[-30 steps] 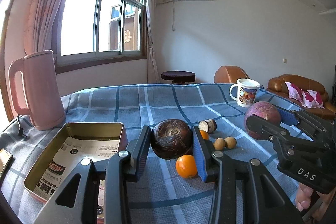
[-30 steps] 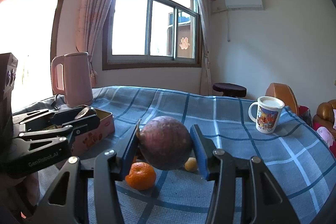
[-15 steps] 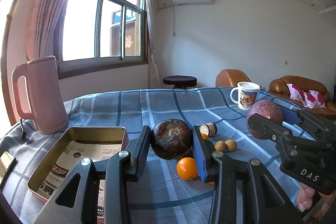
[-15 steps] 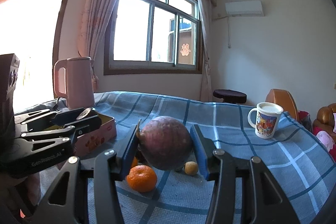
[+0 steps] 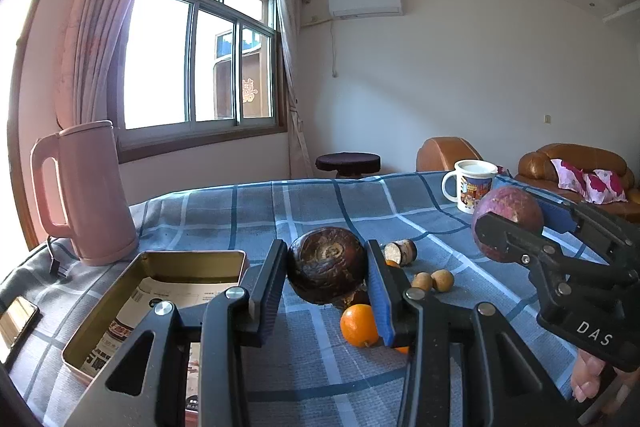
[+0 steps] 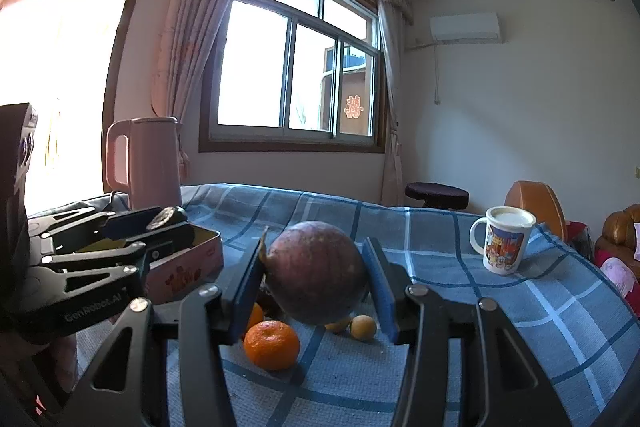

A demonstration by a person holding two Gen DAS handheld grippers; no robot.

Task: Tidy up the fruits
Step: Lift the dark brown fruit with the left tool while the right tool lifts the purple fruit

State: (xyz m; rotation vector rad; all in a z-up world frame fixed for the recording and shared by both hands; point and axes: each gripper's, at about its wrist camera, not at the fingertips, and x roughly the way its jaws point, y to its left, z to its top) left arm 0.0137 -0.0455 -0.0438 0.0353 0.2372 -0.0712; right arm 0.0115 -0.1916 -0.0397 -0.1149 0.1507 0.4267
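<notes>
Left to right: tin (image 5: 152, 291) open on desk (image 5: 280, 211), beside the kettle (image 5: 86, 195). My left tool (image 5: 327, 269) clamps a dark brown fruit (image 5: 326, 267) above the cloth. Orange (image 5: 359, 324), small fruits (image 5: 432, 281) loose below. My right tool (image 6: 316, 277) grips a purple fruit (image 6: 316, 271), lifted. Mug (image 6: 502, 245) far right.

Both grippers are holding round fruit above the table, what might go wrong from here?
1. The dark fruit in the left gripper is held only at its round sides; it may slip onto the orange.
2. The purple fruit in the right gripper could likewise drop.
3. Both fruits must share the tin; the grippers may collide.
</notes>
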